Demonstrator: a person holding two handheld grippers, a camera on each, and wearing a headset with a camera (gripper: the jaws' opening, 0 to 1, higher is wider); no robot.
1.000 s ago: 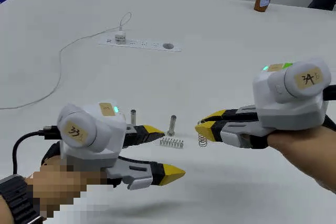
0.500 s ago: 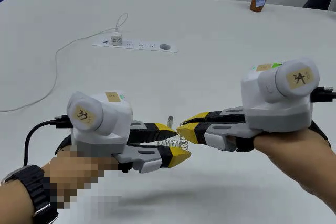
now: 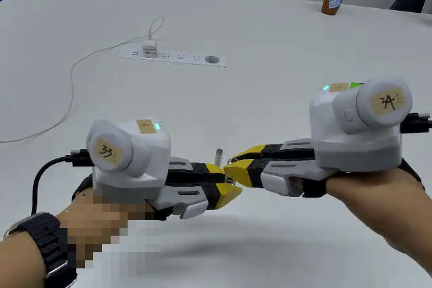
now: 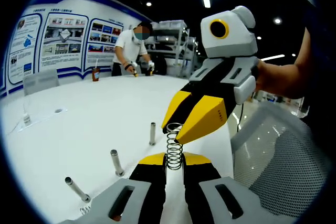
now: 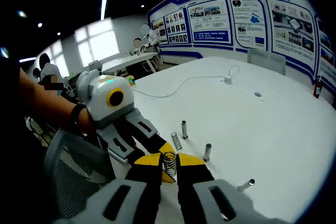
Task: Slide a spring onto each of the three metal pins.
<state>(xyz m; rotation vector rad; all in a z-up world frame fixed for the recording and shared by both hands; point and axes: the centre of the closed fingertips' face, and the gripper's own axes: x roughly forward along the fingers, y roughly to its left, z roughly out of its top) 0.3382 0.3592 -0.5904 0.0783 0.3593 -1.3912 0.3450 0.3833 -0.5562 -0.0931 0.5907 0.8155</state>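
Now clamping one spring (image 4: 174, 148) between left fingers (image 4: 149, 162), wide a second ago, and right fingers (image 4: 202, 121); handover likely, pins (image 4: 116, 162) bare.

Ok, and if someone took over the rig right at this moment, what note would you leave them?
Left gripper: shut on one end of a spring.
Right gripper: facing the left one, shut on the other end of the same spring.
Things: the three metal pins are on the white table, all bare. A second spring lies loose beside one pin.
Done: no spring is on any pin yet.
Left: settle the shared spring in one gripper and slide it onto a pin, then do the other two pins.
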